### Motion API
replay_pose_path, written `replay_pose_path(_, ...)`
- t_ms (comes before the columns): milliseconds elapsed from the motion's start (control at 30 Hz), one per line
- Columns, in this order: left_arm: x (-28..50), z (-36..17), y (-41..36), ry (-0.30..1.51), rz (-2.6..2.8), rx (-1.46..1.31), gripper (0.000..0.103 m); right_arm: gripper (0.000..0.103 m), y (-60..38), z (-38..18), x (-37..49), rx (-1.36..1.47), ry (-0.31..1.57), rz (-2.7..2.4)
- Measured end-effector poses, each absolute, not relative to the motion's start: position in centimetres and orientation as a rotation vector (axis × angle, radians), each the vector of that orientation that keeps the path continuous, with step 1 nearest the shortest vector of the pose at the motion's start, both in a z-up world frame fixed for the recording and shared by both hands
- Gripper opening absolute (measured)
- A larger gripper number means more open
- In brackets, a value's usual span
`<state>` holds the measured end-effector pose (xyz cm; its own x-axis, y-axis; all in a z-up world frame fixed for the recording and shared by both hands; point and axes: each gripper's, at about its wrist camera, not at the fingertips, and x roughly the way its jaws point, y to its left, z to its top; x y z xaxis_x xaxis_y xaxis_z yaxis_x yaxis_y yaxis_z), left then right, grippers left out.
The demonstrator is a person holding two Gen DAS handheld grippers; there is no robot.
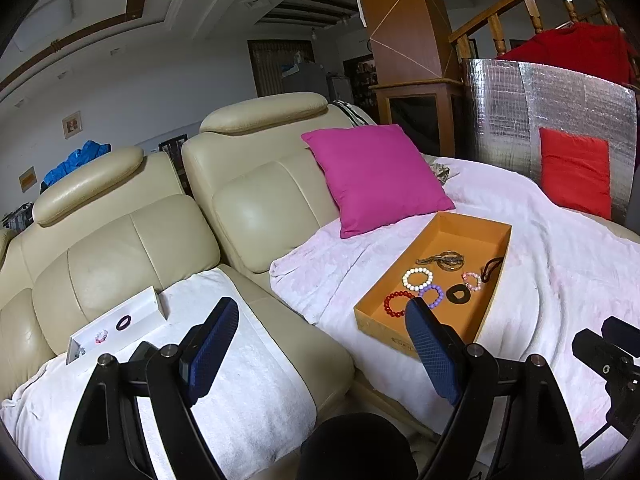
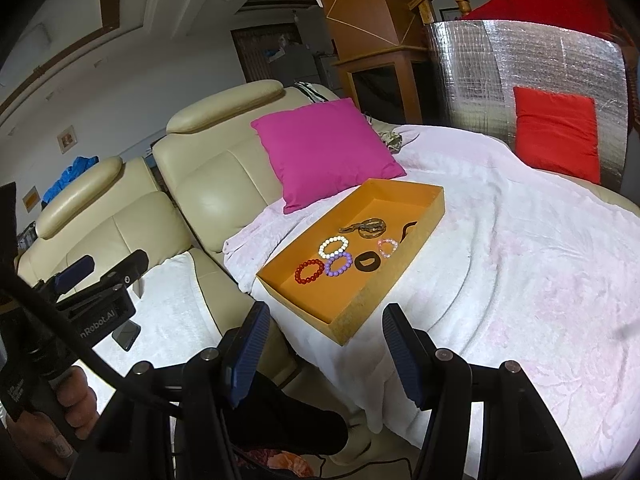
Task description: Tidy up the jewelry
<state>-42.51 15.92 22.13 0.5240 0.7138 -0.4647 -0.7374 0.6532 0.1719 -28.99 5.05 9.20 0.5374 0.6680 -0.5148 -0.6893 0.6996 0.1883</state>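
An orange tray point(image 1: 476, 224) point(image 2: 432, 200) lies on the pink blanket and holds white point(image 1: 417, 278) point(image 2: 333, 246), red point(image 1: 396, 303) point(image 2: 309, 271), purple point(image 1: 433, 295) point(image 2: 338, 264) and pink point(image 1: 472, 281) point(image 2: 387, 247) bead bracelets, a black ring point(image 1: 457, 293) point(image 2: 367, 266) and a metal clip point(image 1: 444, 259) point(image 2: 366, 227). A white box point(image 1: 132, 312) on the left seat holds a pink bracelet point(image 1: 101, 336) and a dark ring point(image 1: 124, 322). My left gripper point(image 1: 320, 344) is open and empty before the sofa. My right gripper point(image 2: 324, 344) is open and empty near the tray's front corner.
A cream leather sofa point(image 1: 120, 240) carries a white towel point(image 1: 248, 376) on the left seat. A magenta cushion point(image 1: 372, 176) point(image 2: 324, 148) leans behind the tray. A red cushion point(image 1: 576, 172) rests against a silver foil panel point(image 1: 552, 96) at the right.
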Motion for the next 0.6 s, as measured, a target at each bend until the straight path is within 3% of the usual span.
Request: replay_pose_path(600,-41.90,21.37,16.07,0.554,0.862,-0.051,0.086,0.063,5.08,9.09,-28.41,-0.028,0.594,0.802)
